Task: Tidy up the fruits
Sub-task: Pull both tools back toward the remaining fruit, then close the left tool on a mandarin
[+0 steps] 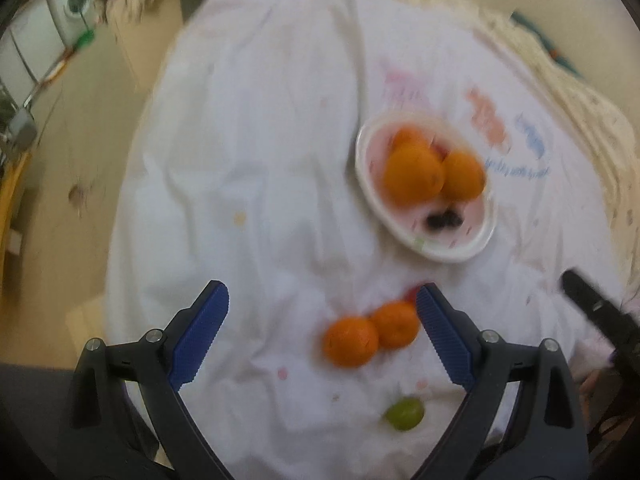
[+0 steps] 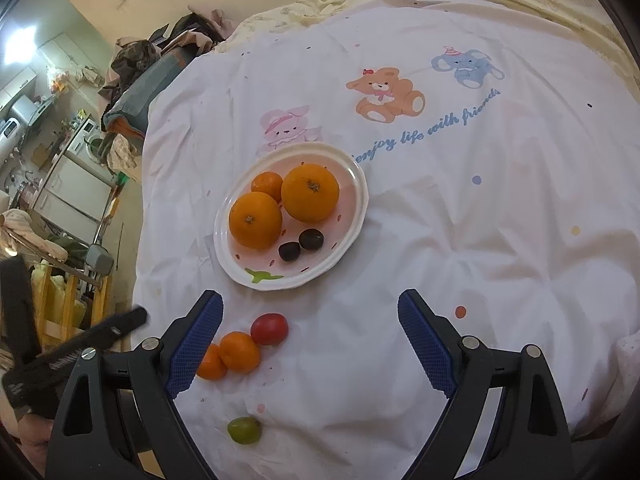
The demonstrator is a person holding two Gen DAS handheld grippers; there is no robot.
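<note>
Left wrist view shows the left gripper [image 1: 322, 312] spread wide and empty above two small orange mandarins [image 1: 370, 334] lying between its blue pads. The right gripper [image 2: 310, 322], equally wide, grips nothing; those mandarins [image 2: 232, 354] sit by its left pad, below the white oval plate [image 2: 352, 236].

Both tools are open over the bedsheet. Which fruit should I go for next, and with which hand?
Probably lower the left tool onto the nearer small orange and close. Its jaws stand open and empty with that orange framed between them, touching a second small orange. The plate already holds oranges, and the right tool frames only sheet.
</note>
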